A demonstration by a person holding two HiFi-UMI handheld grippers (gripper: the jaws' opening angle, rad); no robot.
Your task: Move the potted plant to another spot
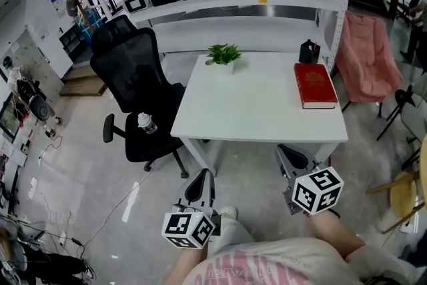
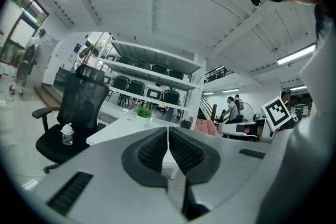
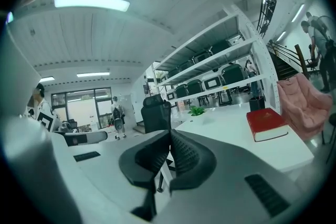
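Right gripper (image 3: pixel 169 134), jaws pressed together and empty, faces a white table (image 3: pixel 223 126) bearing a red hardcover book (image 3: pixel 268 124) and small green potted plant (image 3: pixel 197 111).

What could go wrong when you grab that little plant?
The potted plant stands near the table's far edge, so a clumsy push might tip it off. Both the left gripper and right gripper are shut; if they don't open first, they could knock it. Reaching across might also bump the red book.

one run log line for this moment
phase: pre-reach | left gripper: shut, empty | right gripper: shut, empty | potted plant: untouched, far edge of table
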